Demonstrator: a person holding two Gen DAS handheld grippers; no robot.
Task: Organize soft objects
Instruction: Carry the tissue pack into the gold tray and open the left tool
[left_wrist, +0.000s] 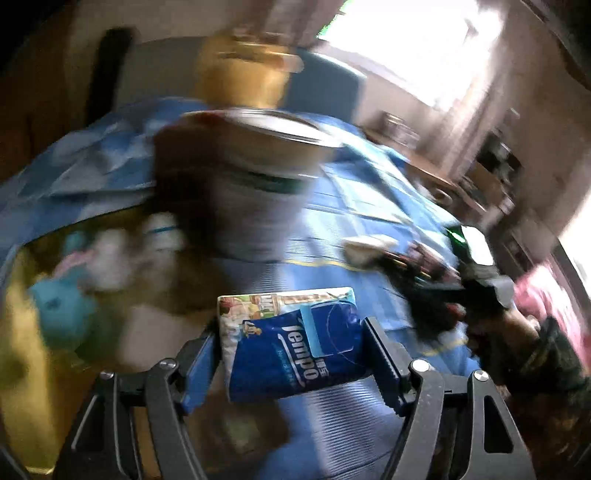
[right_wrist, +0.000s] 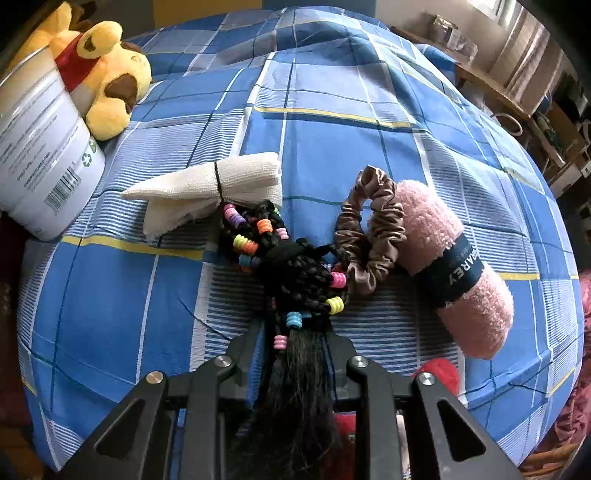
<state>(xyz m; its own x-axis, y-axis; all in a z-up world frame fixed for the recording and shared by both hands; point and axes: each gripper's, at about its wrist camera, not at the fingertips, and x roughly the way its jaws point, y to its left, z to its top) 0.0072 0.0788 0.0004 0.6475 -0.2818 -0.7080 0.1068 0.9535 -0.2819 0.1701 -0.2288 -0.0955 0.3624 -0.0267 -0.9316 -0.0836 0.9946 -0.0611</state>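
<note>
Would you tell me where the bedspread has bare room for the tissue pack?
Bare bedspread lies left of the braided hairpiece, below the white cloth. Crowded rightward: scrunchie and pink towel roll touch.

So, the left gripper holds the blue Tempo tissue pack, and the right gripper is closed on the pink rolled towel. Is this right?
Not quite. The left gripper does hold the blue Tempo tissue pack, but the right gripper is closed on the black braided hairpiece with coloured beads, as the right wrist view shows. The pink rolled towel lies free on the blue checked bedcover, beside the brown scrunchie.
</note>
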